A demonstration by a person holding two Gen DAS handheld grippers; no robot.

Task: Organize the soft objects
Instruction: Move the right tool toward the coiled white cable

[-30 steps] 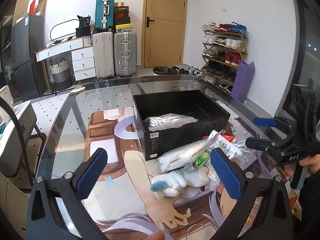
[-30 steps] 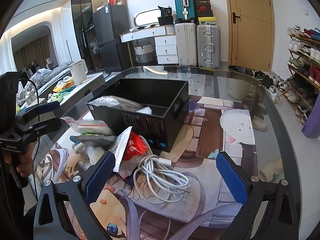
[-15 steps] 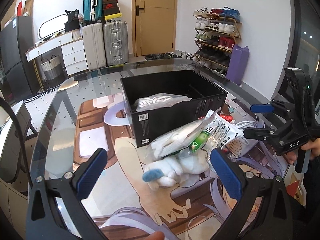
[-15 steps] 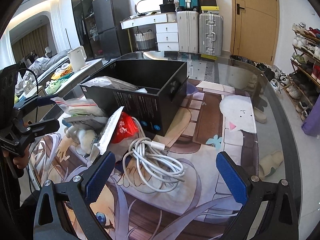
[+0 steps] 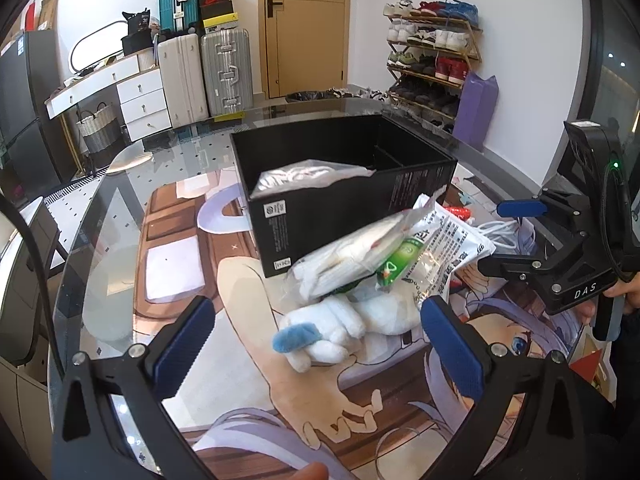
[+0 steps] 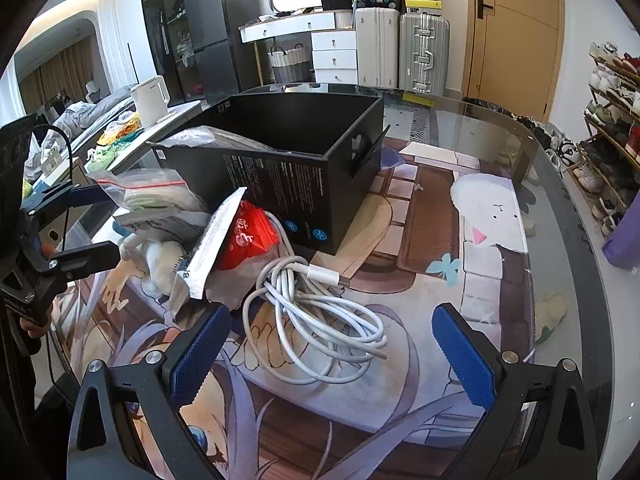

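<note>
A black box (image 5: 352, 184) stands on the glass table and holds one clear bag of white cloth (image 5: 304, 172). In front of it lies a pile: a white plush toy (image 5: 336, 324) with a blue tip, a clear bag of white items (image 5: 352, 256), and a printed packet (image 5: 448, 248). My left gripper (image 5: 316, 344) is open, its fingers either side of the plush. In the right wrist view the box (image 6: 296, 160), a red packet (image 6: 248, 240) and a coiled white cable (image 6: 312, 312) show. My right gripper (image 6: 332, 348) is open just short of the cable.
The glass table (image 5: 120, 216) has a printed anime mat (image 6: 440, 240) under it and curves away at its edges. Suitcases (image 5: 204, 72), a white drawer unit (image 5: 140, 96), a door (image 5: 304, 28) and a shoe rack (image 5: 432, 64) line the room. A white kettle (image 6: 150, 100) sits at left.
Both grippers have moved closer to the pile in front of the box. The plush now lies between the left fingers and the cable nearer the right ones. Both stayed open.
</note>
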